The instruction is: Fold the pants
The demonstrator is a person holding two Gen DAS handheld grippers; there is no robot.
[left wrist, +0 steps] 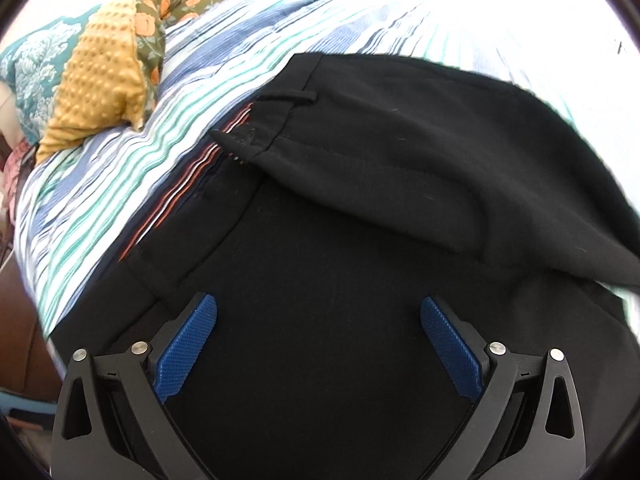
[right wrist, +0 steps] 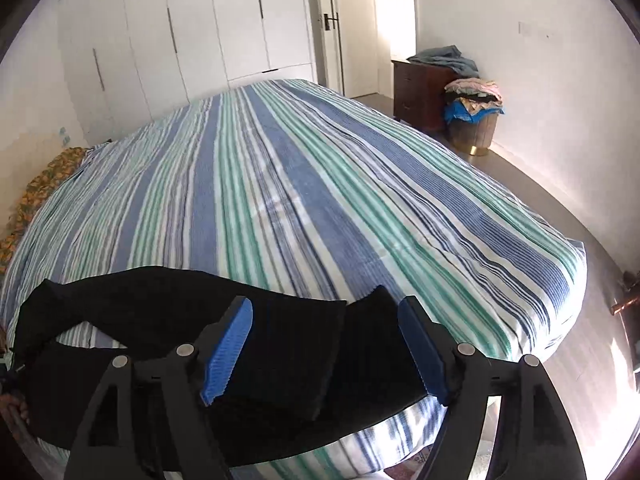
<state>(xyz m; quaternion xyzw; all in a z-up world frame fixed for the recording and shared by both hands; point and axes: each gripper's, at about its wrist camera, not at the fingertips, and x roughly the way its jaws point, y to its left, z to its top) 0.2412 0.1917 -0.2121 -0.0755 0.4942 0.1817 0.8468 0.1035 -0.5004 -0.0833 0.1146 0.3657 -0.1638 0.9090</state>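
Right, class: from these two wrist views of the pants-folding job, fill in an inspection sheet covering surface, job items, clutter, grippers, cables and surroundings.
Surface: bed with striped cover, mostly bare.
Job's things: black pants lie at the bed's near edge, one part folded over another.
Clutter: yellow dotted blanket and floral fabric at one end of the bed.
Grippers: left gripper open over the pants; right gripper open, nothing between its pads.
Cables: nothing seen.
Surroundings: white wardrobe, wooden cabinet, full laundry basket, door.

Pants point(right wrist: 168, 360) cut off at left edge — possibly hand there, blurred.
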